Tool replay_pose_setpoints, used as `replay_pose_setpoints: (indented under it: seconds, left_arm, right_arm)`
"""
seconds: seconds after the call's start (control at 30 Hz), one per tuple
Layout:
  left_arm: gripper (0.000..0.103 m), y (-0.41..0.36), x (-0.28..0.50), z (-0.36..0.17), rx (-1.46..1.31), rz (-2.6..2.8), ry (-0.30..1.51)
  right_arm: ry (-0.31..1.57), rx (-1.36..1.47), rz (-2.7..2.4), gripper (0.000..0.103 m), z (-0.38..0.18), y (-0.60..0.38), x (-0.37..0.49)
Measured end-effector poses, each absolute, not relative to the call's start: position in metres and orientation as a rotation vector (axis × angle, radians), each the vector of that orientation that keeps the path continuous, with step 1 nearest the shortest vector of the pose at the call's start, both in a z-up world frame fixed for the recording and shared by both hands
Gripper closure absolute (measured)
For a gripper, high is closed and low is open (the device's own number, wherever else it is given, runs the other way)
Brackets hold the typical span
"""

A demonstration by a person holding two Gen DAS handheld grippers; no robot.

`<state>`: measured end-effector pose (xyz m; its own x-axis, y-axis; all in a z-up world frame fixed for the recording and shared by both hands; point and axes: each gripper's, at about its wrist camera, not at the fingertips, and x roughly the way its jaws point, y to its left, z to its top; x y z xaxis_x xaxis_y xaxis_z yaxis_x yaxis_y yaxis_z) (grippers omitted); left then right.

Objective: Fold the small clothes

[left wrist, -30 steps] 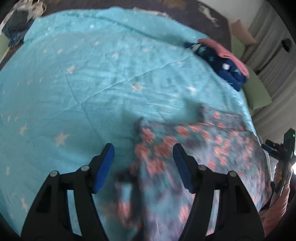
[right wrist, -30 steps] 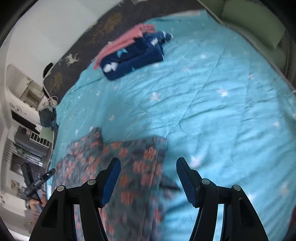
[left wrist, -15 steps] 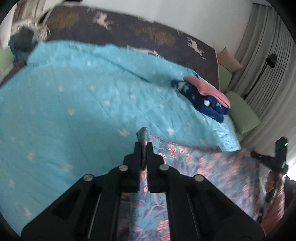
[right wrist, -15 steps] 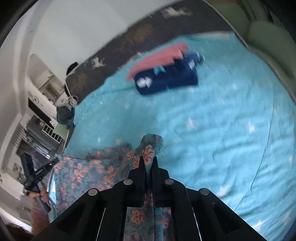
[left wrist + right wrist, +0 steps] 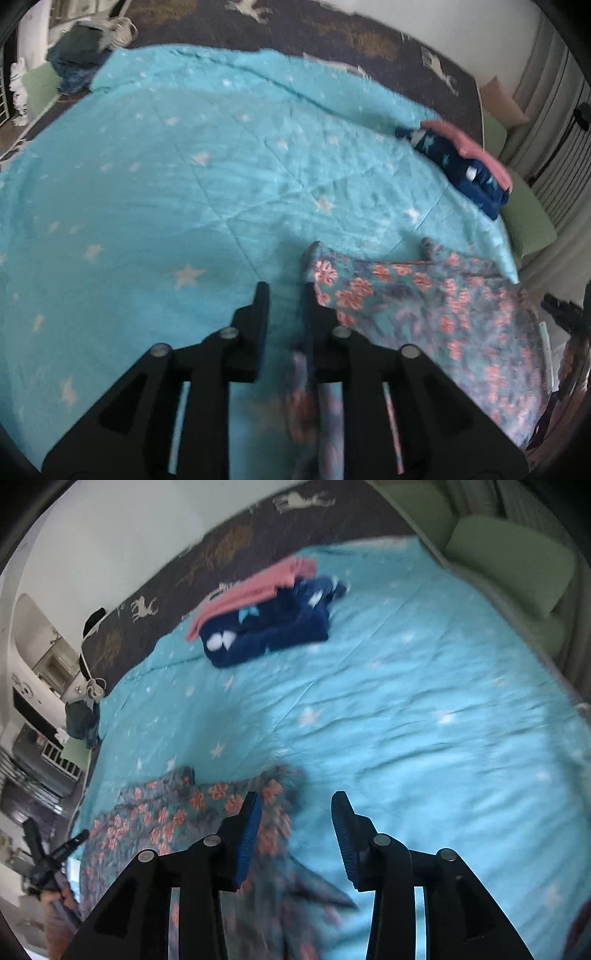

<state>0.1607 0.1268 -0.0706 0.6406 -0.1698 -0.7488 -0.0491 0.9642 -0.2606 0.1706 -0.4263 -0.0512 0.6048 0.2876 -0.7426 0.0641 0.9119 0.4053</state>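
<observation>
- Left wrist view: my left tool [image 5: 282, 304] has just been opening, and its jaws now stand narrowly apart. Half a second ago they were pinched shut on a corner of the floral-print garment of thin teal and coral fabric [image 5: 424, 306]; now that corner lies just ahead and to the right of my right-hand finger, and only a loose fold of cloth shows lower down in the gap, which the pads do not press.
- Right wrist view: my right tool [image 5: 295, 812] has likewise just been opening from a shut pinch. Its jaws stand moderately apart, with the garment's edge under the left finger and bare turquoise star-patterned quilt [image 5: 424, 720] under the right.
- I read this as both corners let go together, so one fold is laid down and the garment rests on the bed directly below both tools.
- Far ahead, a folded pile of navy and pink clothes [image 5: 266, 620] sits well apart, probably where this piece belongs.
</observation>
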Motion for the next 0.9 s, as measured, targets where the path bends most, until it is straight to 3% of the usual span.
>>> replay_pose_setpoints:
  seconds: [0.17, 0.2, 0.3, 0.37, 0.4, 0.43, 0.5, 0.57, 0.73, 0.9]
  left_arm:
    - [0.076, 0.102, 0.116, -0.039, -0.338, -0.240, 0.794]
    - [0.072, 0.095, 0.109, -0.039, -0.371, -0.289, 0.788]
    - [0.069, 0.071, 0.103, -0.057, -0.477, -0.412, 0.833]
    - [0.069, 0.053, 0.102, -0.084, -0.370, -0.341, 0.916]
    - [0.074, 0.051, 0.100, -0.093, -0.322, -0.294, 0.935]
    - [0.087, 0.054, 0.097, -0.103, -0.304, -0.278, 0.935]
    - [0.091, 0.072, 0.087, -0.106, -0.387, -0.280, 0.913]
    - [0.087, 0.086, 0.079, -0.095, -0.500, -0.277, 0.930]
    - [0.052, 0.061, 0.039, -0.062, -0.372, -0.357, 0.850]
    - [0.051, 0.036, 0.026, -0.095, -0.302, -0.382, 0.950]
  right_arm:
    - [0.884, 0.408, 0.289, 0.065, -0.028, -0.404, 0.116]
    - [0.894, 0.398, 0.329, 0.067, -0.027, -0.394, 0.110]
    - [0.992, 0.363, 0.376, 0.084, -0.043, -0.360, 0.102]
    - [1.072, 0.310, 0.310, 0.095, -0.067, -0.353, 0.100]
    - [1.098, 0.282, 0.248, 0.103, -0.081, -0.357, 0.099]
    - [1.081, 0.298, 0.241, 0.103, -0.089, -0.363, 0.094]
    - [1.045, 0.385, 0.223, 0.103, -0.088, -0.378, 0.081]
    - [1.038, 0.318, 0.163, 0.101, -0.074, -0.375, 0.071]
    - [0.980, 0.249, 0.349, 0.098, -0.042, -0.337, 0.039]
    - [1.100, 0.183, 0.361, 0.100, -0.086, -0.312, 0.024]
